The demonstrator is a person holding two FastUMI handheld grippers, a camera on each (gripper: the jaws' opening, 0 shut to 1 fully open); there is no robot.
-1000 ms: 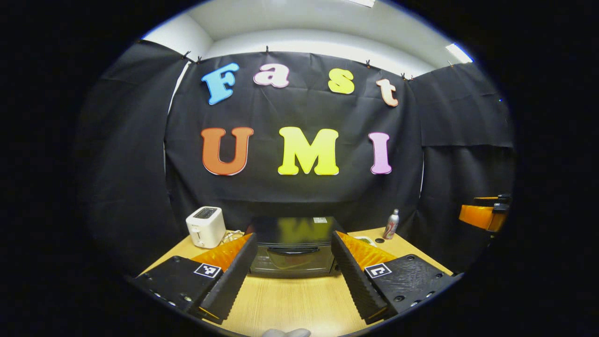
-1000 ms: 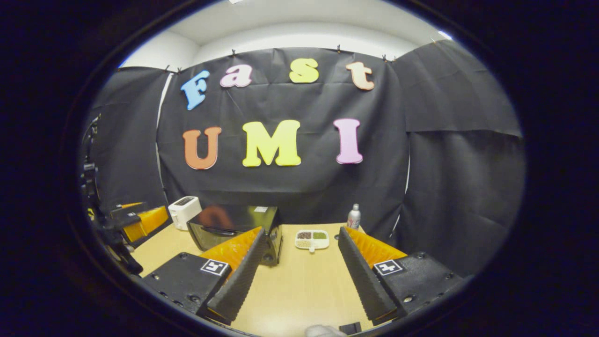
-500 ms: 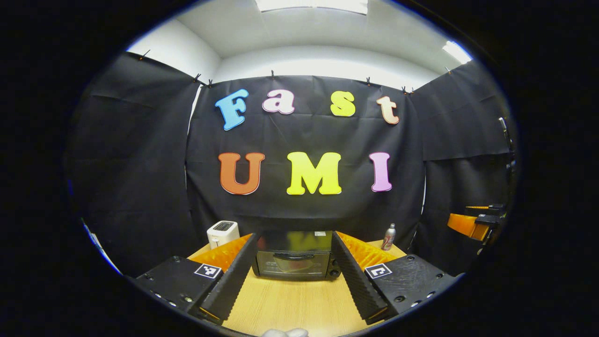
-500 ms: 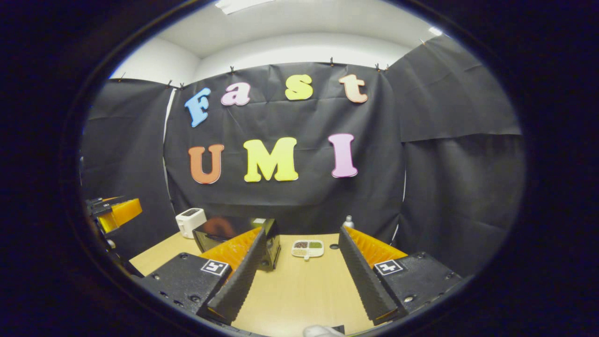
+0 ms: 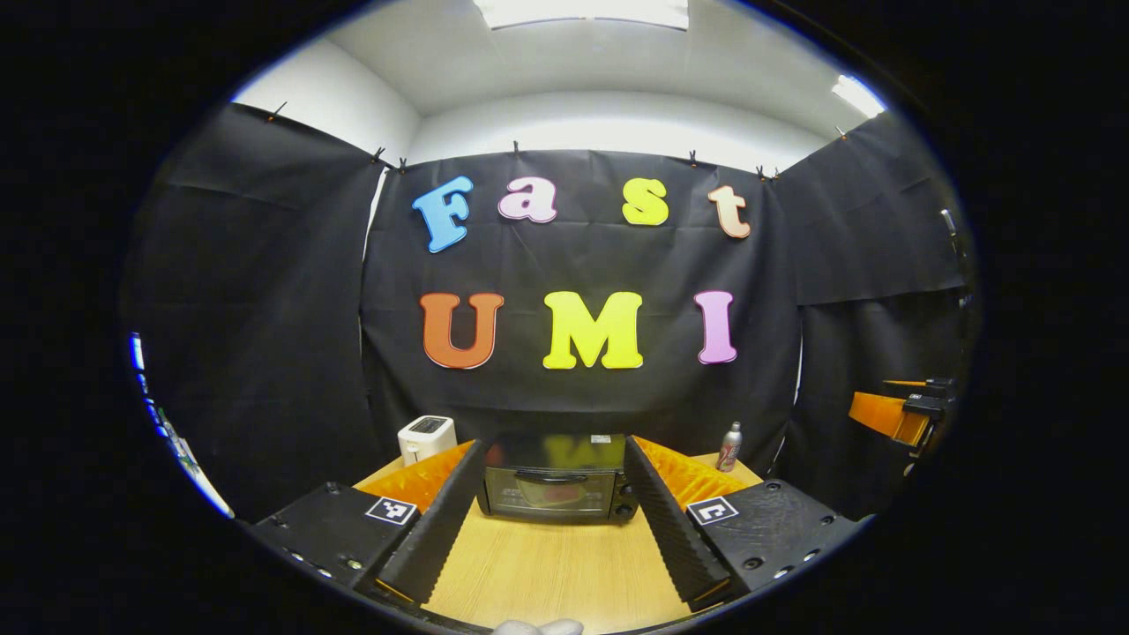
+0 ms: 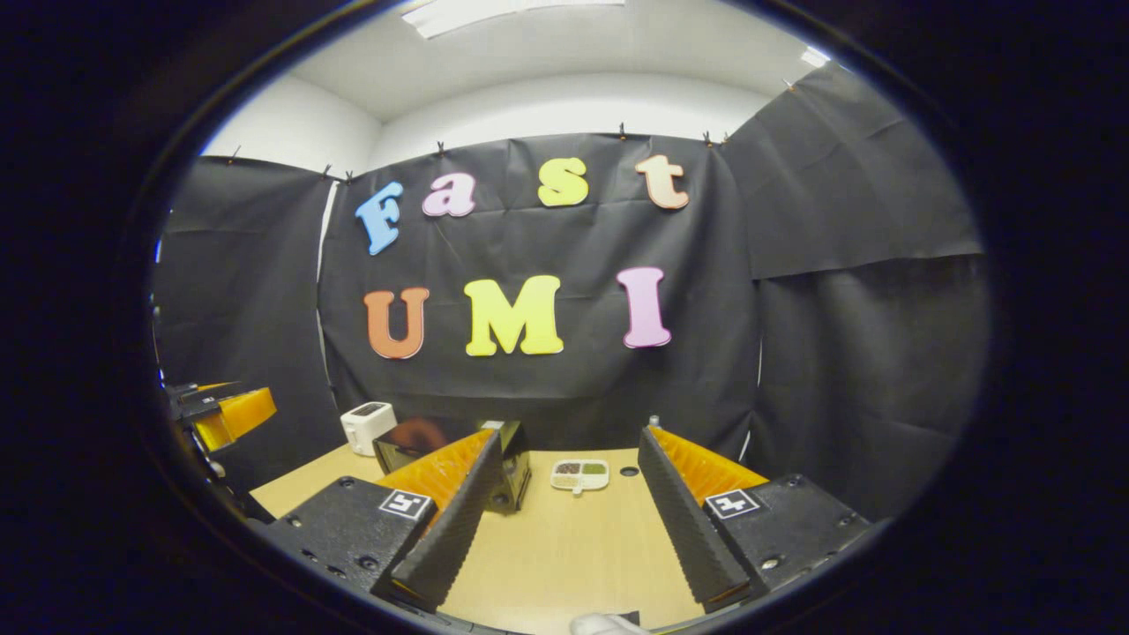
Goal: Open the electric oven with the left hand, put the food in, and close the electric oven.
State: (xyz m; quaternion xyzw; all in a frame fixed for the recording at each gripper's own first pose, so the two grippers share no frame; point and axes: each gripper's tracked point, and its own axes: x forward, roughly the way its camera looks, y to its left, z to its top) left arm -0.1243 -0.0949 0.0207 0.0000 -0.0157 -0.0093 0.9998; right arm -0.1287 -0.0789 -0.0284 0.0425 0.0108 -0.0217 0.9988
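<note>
Hovering above the bench (image 5: 547, 573), left gripper (image 5: 554, 586) has its fingers spread wide, nothing between them. Electric oven (image 5: 554, 481) sits straight ahead of it, framed between the two fingers, well apart from the tips. Oven door is closed, handle across the top of the glass, knobs on its right side. White toaster (image 5: 426, 437) stands ahead-left of the left gripper, beside the oven. Metal bottle (image 5: 729, 446) stands ahead-right, near the back edge of the bench. Right gripper (image 5: 900, 413) shows far off to the right in the left gripper view, off the bench; can't tell its finger gap from there.

Right gripper view: right gripper (image 6: 573, 591) also spread wide, empty, above the bench (image 6: 564, 556). Food tray (image 6: 579, 474), a small white divided dish with dark and green portions, lies ahead between its fingers, slightly left of centre, well apart from the tips. Oven (image 6: 494, 459) is ahead-left, partly hidden behind the left finger; tray is just beside the oven's right side, not touching. Toaster (image 6: 367, 425) further left. Left gripper (image 6: 225, 413) sits at the far left edge.
</note>
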